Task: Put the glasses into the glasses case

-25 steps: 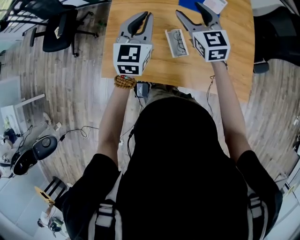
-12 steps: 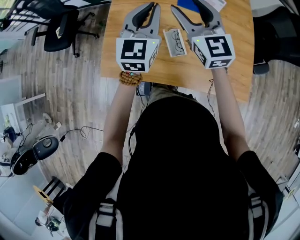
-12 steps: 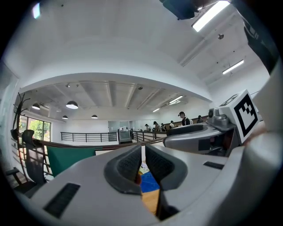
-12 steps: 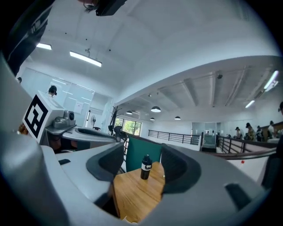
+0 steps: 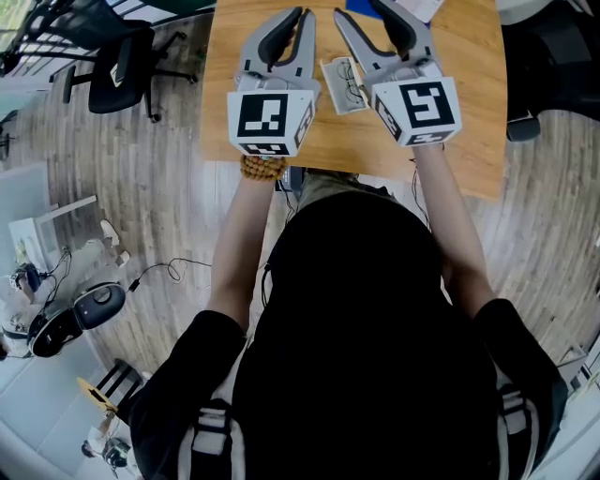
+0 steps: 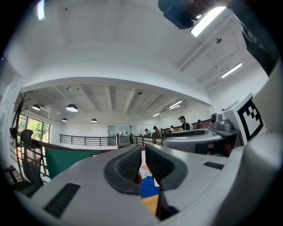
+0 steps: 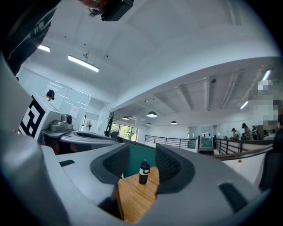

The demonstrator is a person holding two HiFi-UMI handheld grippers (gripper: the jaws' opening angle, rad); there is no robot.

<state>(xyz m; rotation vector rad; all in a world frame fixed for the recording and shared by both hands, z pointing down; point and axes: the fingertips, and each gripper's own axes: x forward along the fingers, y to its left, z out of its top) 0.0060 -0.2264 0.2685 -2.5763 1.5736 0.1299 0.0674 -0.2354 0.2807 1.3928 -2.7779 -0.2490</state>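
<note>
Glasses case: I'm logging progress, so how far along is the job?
Done, it seems: the glasses lie in the open glasses case. In hand: nothing; the right gripper, fingers apart and just closing, and the left gripper, fingers together, are both empty. Left: closing the case, if needed.

The head camera sits above the person's head (image 5: 352,281) and looks steeply down, far enough off to take in both arms, the near part of the bench (image 5: 469,112) and the plank floor (image 5: 159,187); the left claw (image 5: 296,19) and right claw (image 5: 361,11) point away from it, toward the top edge. Each claw camera rides close behind its own jaws and faces about level across the hall; the left one tips slightly up, mostly at ceiling; the right one, jaws just closing on nothing, looks along the bench to a black bottle (image 7: 144,171). Each claw view catches the other's marker cube (image 6: 245,119) at its inner edge; all three share the bench.
</note>
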